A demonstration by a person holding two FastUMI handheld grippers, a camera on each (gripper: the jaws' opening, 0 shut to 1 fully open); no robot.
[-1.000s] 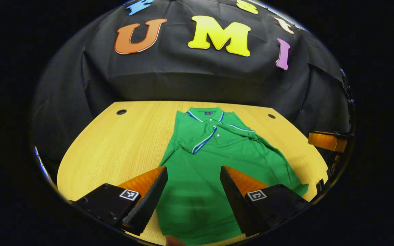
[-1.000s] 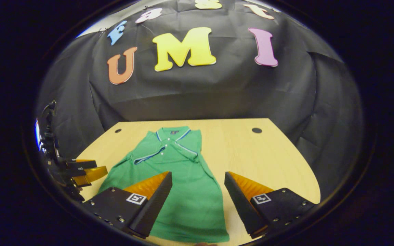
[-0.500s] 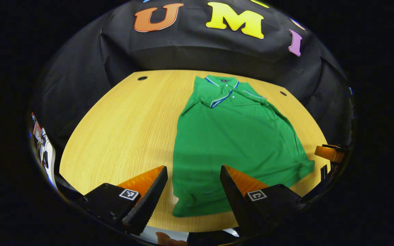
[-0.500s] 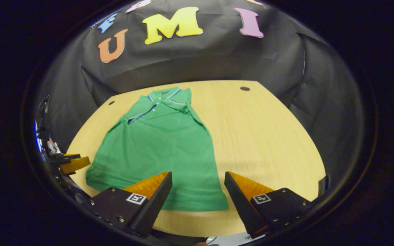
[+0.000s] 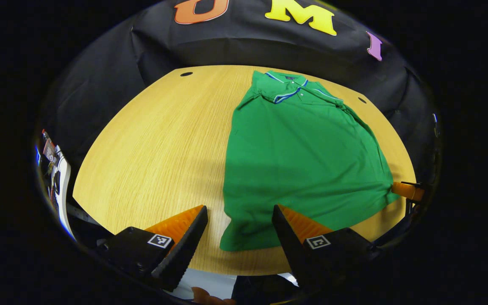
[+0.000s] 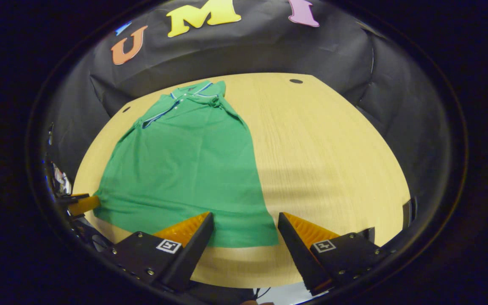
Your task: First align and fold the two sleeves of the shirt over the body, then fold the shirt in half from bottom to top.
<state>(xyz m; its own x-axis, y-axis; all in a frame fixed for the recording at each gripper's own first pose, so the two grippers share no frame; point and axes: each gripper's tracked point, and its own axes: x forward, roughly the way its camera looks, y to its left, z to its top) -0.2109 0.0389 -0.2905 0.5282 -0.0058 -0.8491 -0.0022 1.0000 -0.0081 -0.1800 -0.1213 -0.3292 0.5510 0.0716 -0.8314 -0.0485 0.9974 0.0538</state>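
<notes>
Both grippers, left point(image 5: 239, 220) & right point(image 6: 246, 226), fingers wide, empty. Grab one layer of shirt point(image 5: 299, 156) hem & your fold skews on worktop point(image 5: 151, 144).

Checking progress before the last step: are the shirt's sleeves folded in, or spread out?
Folded in: the shirt lies flat on the table with both sleeves tucked over its chest; bottom half not folded up.

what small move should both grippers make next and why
Probably lower both onto the near hem of the shirt and close. The sleeves already lie folded over the body, and the left gripper and right gripper hover with open jaws, each over a bottom corner, so the bottom-to-top fold remains.
</notes>
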